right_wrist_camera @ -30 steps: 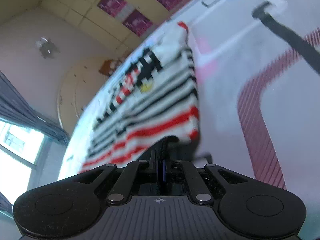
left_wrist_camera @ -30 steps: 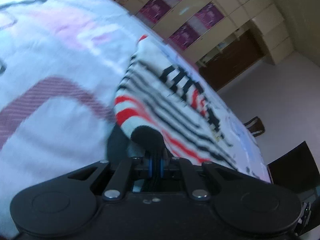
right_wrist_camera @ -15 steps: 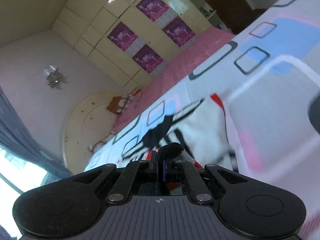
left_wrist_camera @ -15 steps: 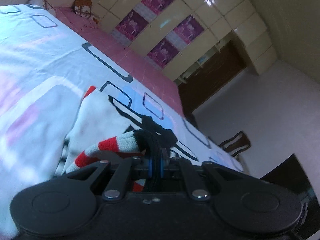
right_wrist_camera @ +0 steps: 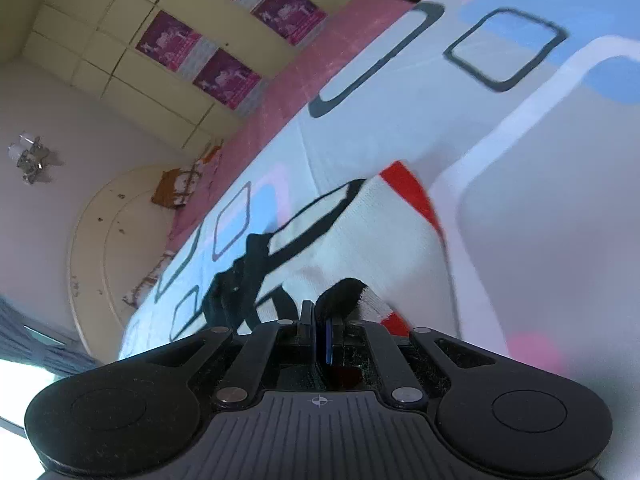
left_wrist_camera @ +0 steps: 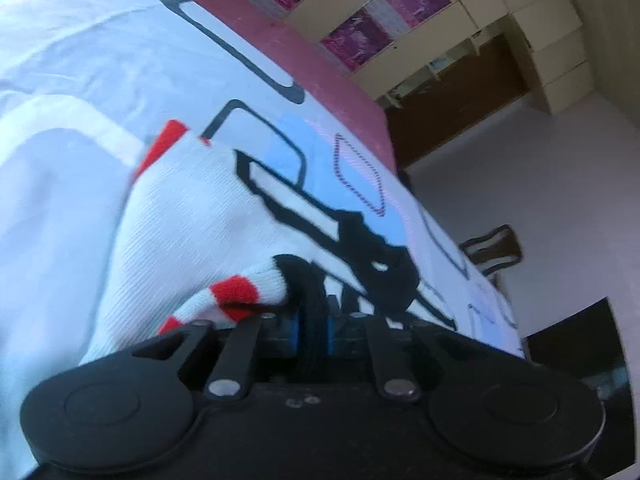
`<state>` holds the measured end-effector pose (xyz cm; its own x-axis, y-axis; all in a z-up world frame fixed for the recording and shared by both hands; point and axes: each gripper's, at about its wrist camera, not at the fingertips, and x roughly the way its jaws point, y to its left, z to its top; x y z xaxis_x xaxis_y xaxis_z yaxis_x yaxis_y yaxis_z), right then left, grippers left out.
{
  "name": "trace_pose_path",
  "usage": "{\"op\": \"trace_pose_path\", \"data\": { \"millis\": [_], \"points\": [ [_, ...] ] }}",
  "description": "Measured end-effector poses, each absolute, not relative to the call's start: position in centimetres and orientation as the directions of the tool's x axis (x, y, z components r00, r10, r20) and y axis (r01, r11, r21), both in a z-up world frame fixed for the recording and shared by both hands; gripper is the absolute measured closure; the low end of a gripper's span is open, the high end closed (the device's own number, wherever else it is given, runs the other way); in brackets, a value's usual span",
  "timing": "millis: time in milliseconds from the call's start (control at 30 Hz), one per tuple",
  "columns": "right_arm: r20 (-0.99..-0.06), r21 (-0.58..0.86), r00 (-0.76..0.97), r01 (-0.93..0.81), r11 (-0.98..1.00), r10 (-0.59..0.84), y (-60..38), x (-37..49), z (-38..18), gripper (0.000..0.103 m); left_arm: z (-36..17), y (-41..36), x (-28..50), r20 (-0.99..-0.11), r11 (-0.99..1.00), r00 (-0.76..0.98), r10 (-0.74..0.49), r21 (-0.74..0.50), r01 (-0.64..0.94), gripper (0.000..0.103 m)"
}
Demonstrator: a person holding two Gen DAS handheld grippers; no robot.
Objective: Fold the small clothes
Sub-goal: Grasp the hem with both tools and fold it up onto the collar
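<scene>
Item: small knitted garment, white with red and black stripes and a bold black printed motif, laid on a bed.

Location: the garment is spread on the bedsheet, a smooth white cloth printed with rounded rectangles in black outline, pale blue and pink. A pink strip of bedding is seen along the far edge. Its hem corners are raised off the sheet at the near edge, one at each pair of tongs.

Left tongs: the jaws are opening. A black-edged, red-and-white striped corner lies between the blue pads, bunched into a thick roll; whether the pads press on it cannot be told for certain, though contact appears to remain.

Right tongs: clenched on the opposite hem corner, where a black rib edge and a red stripe are pinched.

Progress: the striped hem is judged to be carried over the body of the garment, so a first fold appears nearly laid. Release of both corners, smoothing, and any further folds are judged outstanding.

Materials: fine ribbed knit, soft and limp, readily creased; thick rolled cuff edges. Tong bodies are matte black plastic with metal rivets.
</scene>
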<state>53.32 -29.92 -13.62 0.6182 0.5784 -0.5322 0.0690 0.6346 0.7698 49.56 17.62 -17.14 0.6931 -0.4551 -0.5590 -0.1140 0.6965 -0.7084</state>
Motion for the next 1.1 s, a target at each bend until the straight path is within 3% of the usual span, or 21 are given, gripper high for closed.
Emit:
{"op": "trace_pose_path", "data": {
  "millis": [33, 67, 100, 133, 167, 200, 233, 367, 467, 533, 600, 767, 833, 867, 933, 967, 1033, 1100],
  "points": [
    [-0.537, 0.767, 0.616, 0.072, 0.638, 0.576, -29.9, 53.9, -13.6, 0.099, -17.2, 17.7, 50.0, -0.546, 0.681, 0.694, -0.469, -0.724, -0.109, 0.064],
    [-0.550, 0.757, 0.615, 0.080, 0.649, 0.566, -29.8, 54.4, -13.6, 0.085, -17.2, 17.8, 50.4, -0.533, 0.671, 0.700, -0.475, -0.734, -0.104, 0.057],
    [-0.552, 0.743, 0.632, 0.076, 0.665, 0.544, -29.8, 54.7, -13.3, 0.048, -17.1, 17.8, 50.8, -0.523, 0.673, 0.711, -0.470, -0.734, -0.096, 0.046],
    [-0.541, 0.726, 0.666, 0.062, 0.685, 0.513, -29.8, 54.7, -12.9, 0.036, -16.8, 17.7, 51.2, -0.514, 0.684, 0.724, -0.460, -0.725, -0.081, 0.043],
    [-0.521, 0.718, 0.696, 0.043, 0.695, 0.494, -29.9, 54.8, -12.6, 0.034, -16.6, 17.6, 51.6, -0.508, 0.694, 0.729, -0.459, -0.718, -0.063, 0.041],
    [-0.510, 0.724, 0.703, 0.041, 0.688, 0.495, -30.2, 55.1, -12.5, 0.034, -16.4, 17.4, 52.0, -0.504, 0.706, 0.731, -0.459, -0.707, -0.045, 0.031],
    [-0.503, 0.730, 0.707, 0.040, 0.682, 0.497, -30.4, 55.3, -12.5, 0.034, -16.1, 17.3, 52.3, -0.509, 0.724, 0.734, -0.449, -0.689, -0.036, 0.024],
    [-0.508, 0.686, 0.720, 0.006, 0.728, 0.473, -31.4, 55.2, -12.0, 0.035, -14.8, 17.5, 52.5, -0.533, 0.793, 0.740, -0.411, -0.609, 0.002, 0.024],
    [-0.524, 0.632, 0.708, -0.050, 0.774, 0.474, -32.1, 53.9, -11.9, 0.035, -14.4, 18.2, 51.8, -0.577, 0.841, 0.718, -0.389, -0.540, 0.021, 0.029],
    [-0.558, 0.569, 0.682, -0.099, 0.816, 0.472, -31.7, 52.9, -12.1, 0.035, -14.6, 18.4, 51.6, -0.625, 0.870, 0.680, -0.383, -0.492, 0.037, 0.038],
    [-0.601, 0.508, 0.641, -0.154, 0.848, 0.477, -30.2, 52.6, -12.4, 0.043, -15.0, 18.3, 51.4, -0.650, 0.885, 0.657, -0.381, -0.461, 0.057, 0.038],
    [-0.664, 0.334, 0.624, -0.246, 0.910, 0.412, -26.1, 53.4, -13.3, 0.044, -15.1, 17.3, 52.8, -0.692, 0.914, 0.625, -0.361, -0.396, 0.088, 0.038],
    [-0.702, 0.256, 0.616, -0.251, 0.933, 0.358, -24.3, 54.6, -14.0, 0.060, -14.9, 16.5, 53.4, -0.716, 0.926, 0.602, -0.353, -0.358, 0.116, 0.040],
    [-0.716, 0.230, 0.608, -0.259, 0.938, 0.343, -23.6, 55.1, -14.3, 0.071, -14.9, 16.0, 53.7, -0.735, 0.938, 0.590, -0.334, -0.320, 0.133, 0.043],
    [-0.725, 0.209, 0.601, -0.273, 0.939, 0.336, -22.8, 55.8, -14.7, 0.076, -14.9, 15.0, 53.7, -0.765, 0.959, 0.579, -0.282, -0.222, 0.175, 0.054],
    [-0.728, 0.196, 0.601, -0.279, 0.940, 0.330, -22.6, 56.0, -14.8, 0.078, -14.8, 14.4, 53.7, -0.777, 0.964, 0.573, -0.259, -0.169, 0.206, 0.054],
    [-0.726, 0.201, 0.595, -0.297, 0.933, 0.346, -22.5, 56.3, -14.7, 0.100, -14.6, 13.5, 53.3, -0.789, 0.957, 0.567, -0.235, -0.085, 0.278, 0.077],
    [-0.728, 0.181, 0.595, -0.312, 0.933, 0.341, -22.3, 56.2, -14.5, 0.100, -14.7, 13.3, 52.9, -0.781, 0.955, 0.584, -0.222, -0.054, 0.291, 0.098]
  ]
}}
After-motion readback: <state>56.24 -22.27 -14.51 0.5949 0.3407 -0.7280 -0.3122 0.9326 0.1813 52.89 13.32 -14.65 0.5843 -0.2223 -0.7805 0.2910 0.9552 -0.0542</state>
